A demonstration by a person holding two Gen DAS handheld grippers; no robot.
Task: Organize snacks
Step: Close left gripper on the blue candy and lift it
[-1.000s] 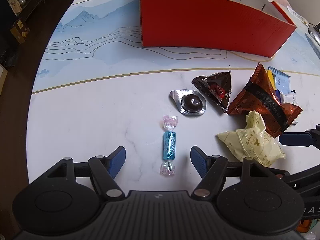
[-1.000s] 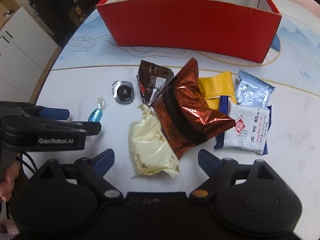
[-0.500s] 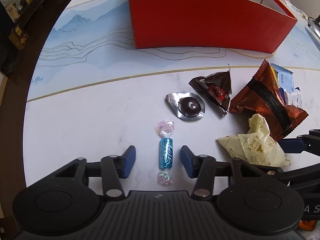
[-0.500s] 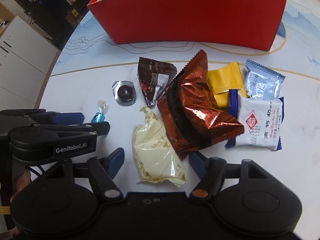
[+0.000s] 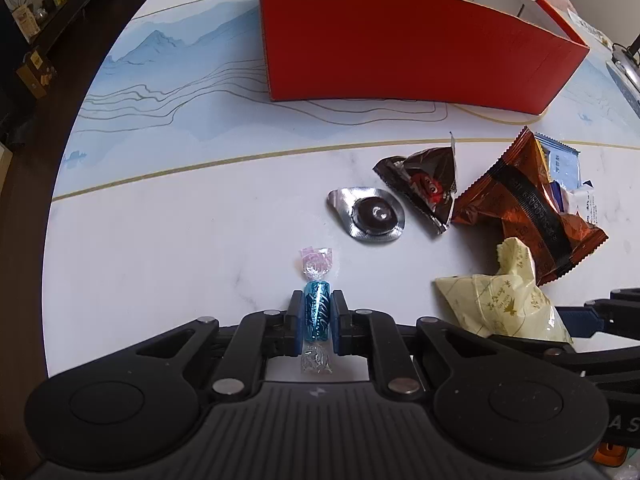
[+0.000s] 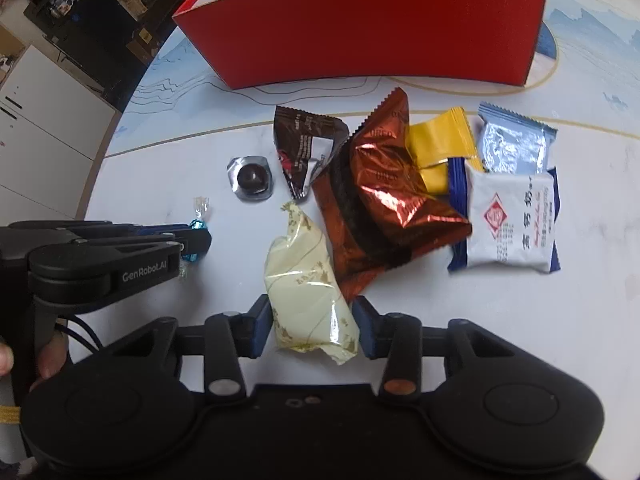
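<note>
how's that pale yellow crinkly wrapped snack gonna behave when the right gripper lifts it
The pale yellow crinkly wrapped snack looks puffy and soft, so it will probably squash between the right gripper, whose jaws have just been closing around it. Its glossy film may be slippery. The loose twisted end will likely flop.

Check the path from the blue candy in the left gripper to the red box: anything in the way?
Nothing visible. The left gripper has just closed on the blue candy, and bare tabletop runs from there to the red box. The foil chocolate disc and the other packets lie off to the right.
</note>
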